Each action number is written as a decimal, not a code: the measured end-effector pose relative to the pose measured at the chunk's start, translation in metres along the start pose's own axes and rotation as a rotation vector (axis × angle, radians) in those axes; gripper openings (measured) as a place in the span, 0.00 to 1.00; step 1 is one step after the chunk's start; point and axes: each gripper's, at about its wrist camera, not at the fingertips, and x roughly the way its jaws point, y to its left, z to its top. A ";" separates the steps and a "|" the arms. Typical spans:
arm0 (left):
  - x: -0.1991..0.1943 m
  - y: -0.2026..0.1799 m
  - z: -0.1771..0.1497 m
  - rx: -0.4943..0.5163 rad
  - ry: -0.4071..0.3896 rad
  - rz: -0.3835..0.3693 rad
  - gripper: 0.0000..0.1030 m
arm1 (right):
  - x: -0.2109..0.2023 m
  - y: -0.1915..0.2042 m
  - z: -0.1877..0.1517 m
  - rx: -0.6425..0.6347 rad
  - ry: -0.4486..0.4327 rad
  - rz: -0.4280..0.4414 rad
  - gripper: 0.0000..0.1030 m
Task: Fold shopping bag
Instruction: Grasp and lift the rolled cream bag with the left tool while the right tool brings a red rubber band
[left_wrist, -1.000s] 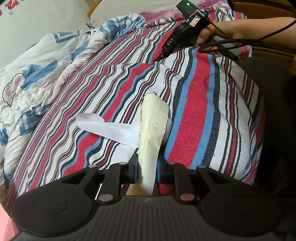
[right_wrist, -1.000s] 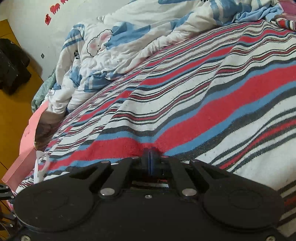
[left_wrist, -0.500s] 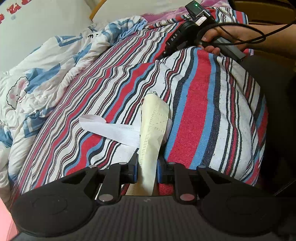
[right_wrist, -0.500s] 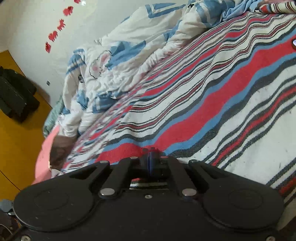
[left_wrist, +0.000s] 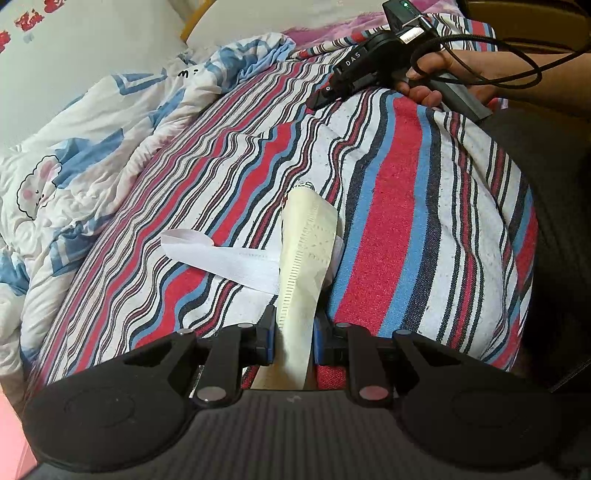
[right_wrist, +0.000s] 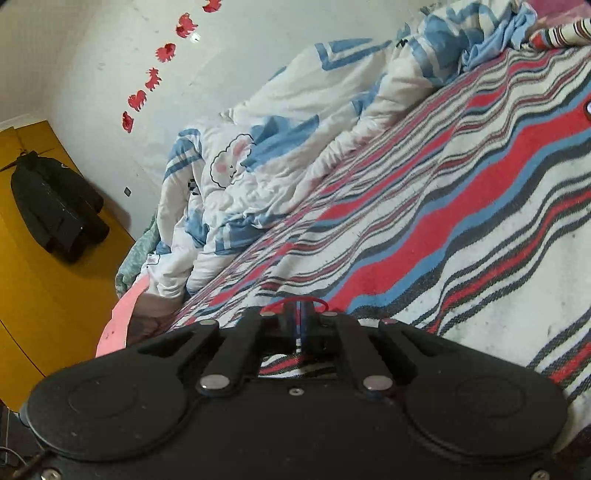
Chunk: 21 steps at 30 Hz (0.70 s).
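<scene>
Left tool (left_wrist: 293, 334) clamped on cream folded shopping bag (left_wrist: 304, 258) over striped blanket (left_wrist: 406, 221) — right tool (right_wrist: 297, 319) closed, empty

Your left gripper (left_wrist: 293, 341): black linkage arms, blue pads, silver rivets.
Your right gripper (right_wrist: 297, 321): black, "DAS" marking, looping black cables.

A home bedroom. Seen on the bed: a red, blue, black and white striped blanket (right_wrist: 461, 206), and beside it a rumpled white-and-blue quilt (right_wrist: 280, 147) printed with cartoon sheep. Behind, a scuffed white wall (right_wrist: 110, 44) dotted with red paper cut-outs (right_wrist: 153, 79). At the left, a dark winter coat (right_wrist: 55, 206) hung against a yellow wardrobe (right_wrist: 40, 306).
</scene>
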 end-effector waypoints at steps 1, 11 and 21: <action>0.000 0.000 0.000 0.000 -0.001 0.001 0.17 | -0.001 0.001 0.000 -0.003 -0.009 0.007 0.01; -0.014 0.003 -0.008 -0.095 -0.127 0.056 0.17 | -0.039 0.084 0.004 -0.357 -0.123 0.091 0.25; -0.053 -0.016 -0.008 0.013 -0.286 0.101 0.17 | -0.048 0.188 -0.019 -0.609 0.223 0.256 0.36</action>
